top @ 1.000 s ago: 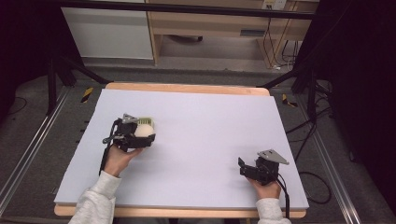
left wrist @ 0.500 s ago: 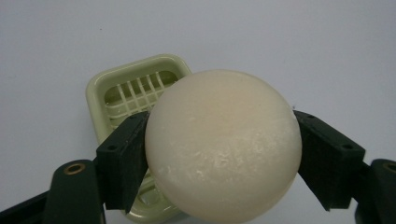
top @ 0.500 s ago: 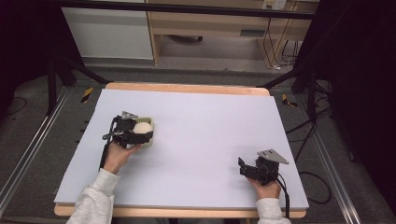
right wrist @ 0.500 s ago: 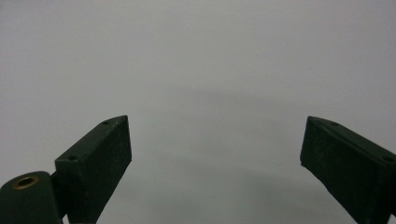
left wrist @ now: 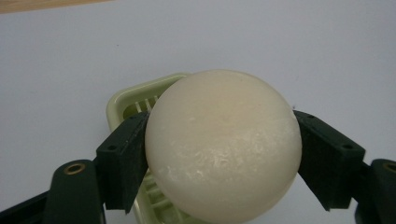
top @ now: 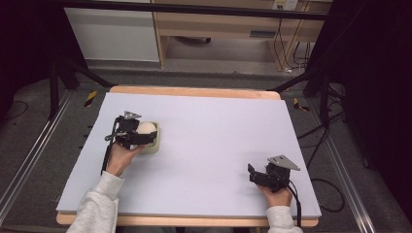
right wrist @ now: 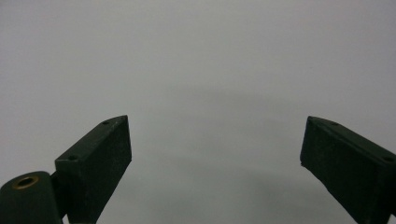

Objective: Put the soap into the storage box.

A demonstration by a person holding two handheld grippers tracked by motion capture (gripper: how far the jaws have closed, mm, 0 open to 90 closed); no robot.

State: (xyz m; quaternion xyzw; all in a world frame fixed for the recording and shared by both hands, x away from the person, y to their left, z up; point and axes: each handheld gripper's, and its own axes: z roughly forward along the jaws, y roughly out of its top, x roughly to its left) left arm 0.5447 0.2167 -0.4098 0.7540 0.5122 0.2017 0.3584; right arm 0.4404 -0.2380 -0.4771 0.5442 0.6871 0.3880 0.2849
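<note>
A round cream-white soap bar (left wrist: pixel 223 147) sits between the two black jaws of my left gripper (left wrist: pixel 219 163), which press on its sides. Under it lies a pale green slatted soap dish (left wrist: pixel 133 105). From above, the left gripper (top: pixel 145 137) holds the soap (top: pixel 146 127) just over the dish (top: pixel 154 144) on the left half of the table. My right gripper (top: pixel 252 174) rests near the front right of the table, its jaws wide apart with nothing between them (right wrist: pixel 215 154).
The table top (top: pixel 214 131) is a pale lavender sheet on a wooden board. Black frame legs, cables and a wooden shelf unit (top: pixel 233 24) stand on the floor behind it. A cable trails from each gripper toward the person.
The left gripper has turned slightly and shifted with the soap over the dish. The right gripper has stayed where it was.
</note>
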